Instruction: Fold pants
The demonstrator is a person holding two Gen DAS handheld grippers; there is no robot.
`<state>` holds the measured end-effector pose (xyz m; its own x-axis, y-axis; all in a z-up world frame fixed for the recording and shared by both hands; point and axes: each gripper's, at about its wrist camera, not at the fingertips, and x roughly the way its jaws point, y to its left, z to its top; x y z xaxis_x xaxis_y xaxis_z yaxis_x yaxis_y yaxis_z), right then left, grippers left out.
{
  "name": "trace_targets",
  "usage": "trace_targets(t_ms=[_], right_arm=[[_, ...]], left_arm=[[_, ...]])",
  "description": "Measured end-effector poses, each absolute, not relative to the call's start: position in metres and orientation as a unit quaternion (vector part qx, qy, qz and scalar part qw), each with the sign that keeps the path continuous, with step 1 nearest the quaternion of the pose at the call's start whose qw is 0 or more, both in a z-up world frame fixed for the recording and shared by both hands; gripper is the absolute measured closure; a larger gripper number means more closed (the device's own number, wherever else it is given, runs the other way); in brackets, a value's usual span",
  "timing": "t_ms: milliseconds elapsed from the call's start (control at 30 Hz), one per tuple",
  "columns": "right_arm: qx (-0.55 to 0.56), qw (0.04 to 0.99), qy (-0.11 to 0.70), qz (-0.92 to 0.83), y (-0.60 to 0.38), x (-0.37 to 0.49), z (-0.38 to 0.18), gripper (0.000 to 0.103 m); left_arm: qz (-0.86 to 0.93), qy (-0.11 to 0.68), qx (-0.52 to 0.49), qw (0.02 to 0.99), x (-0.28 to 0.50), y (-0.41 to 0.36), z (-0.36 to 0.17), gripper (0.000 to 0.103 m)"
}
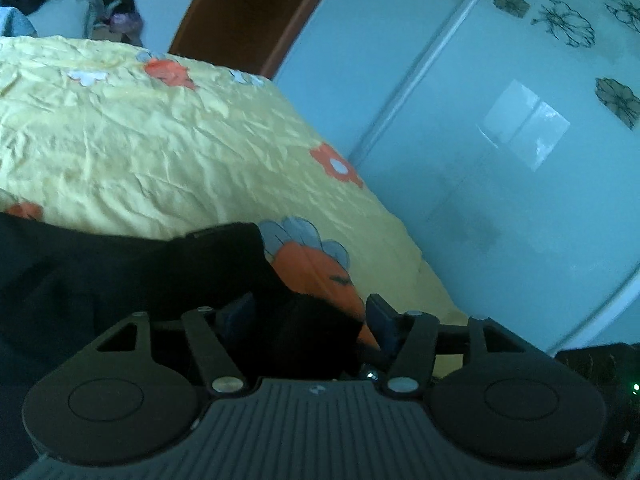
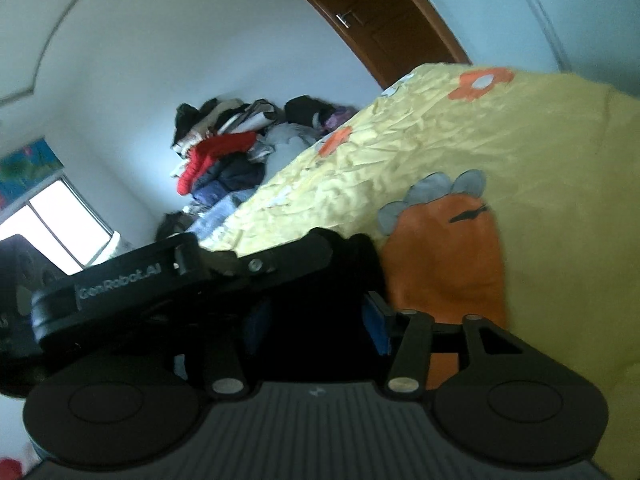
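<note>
Black pants (image 1: 120,276) lie on a bed covered by a yellow sheet (image 1: 160,140) printed with orange and grey flowers. We hold one gripper in each hand, and both reach over the dark cloth at the near edge of the bed.

From the left wrist we see the left gripper (image 1: 308,316) with its blue-padded fingers (image 1: 380,320) standing fairly wide. A bunch of the black cloth sits between them, and we cannot tell whether the pads press on it. The rest of the pants spreads away to the left of this view, over the sheet, with a hem or band showing at the upper edge of the cloth. Beyond the bed stands a pale wardrobe (image 1: 500,140) with dark flower marks, and a brown door (image 1: 248,12).

From the right wrist we see the right gripper (image 2: 316,324), its fingers (image 2: 378,326) also fairly wide, with black cloth filling the gap between them. Again the dark fabric hides whether the pads touch it. The left gripper (image 2: 160,280) lies just beside it, to the left of this view, seen side on. A large orange flower (image 2: 444,256) on the sheet is just past the right finger. Further off, a heap of clothes (image 2: 236,156) rests at the far end of the bed against a white wall.
</note>
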<state>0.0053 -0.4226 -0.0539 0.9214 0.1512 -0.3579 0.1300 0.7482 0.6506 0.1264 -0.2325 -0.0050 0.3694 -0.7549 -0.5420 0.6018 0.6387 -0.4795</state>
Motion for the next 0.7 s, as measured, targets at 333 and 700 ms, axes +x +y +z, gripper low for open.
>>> trace_targets(t_ms=[333,700], right_arm=[[0.315,0.936,0.154,-0.020,-0.442,-0.011,-0.030,0.024],[0.288,0.920,0.242,0.107,-0.423,0.099,-0.031,0.048]], left_arm=[[-0.351,0.376,-0.140,0.846,0.149,-0.145,0.020,0.024],[-0.197,0.383,-0.009,0.902,0.202,-0.073,0.009,0.024]])
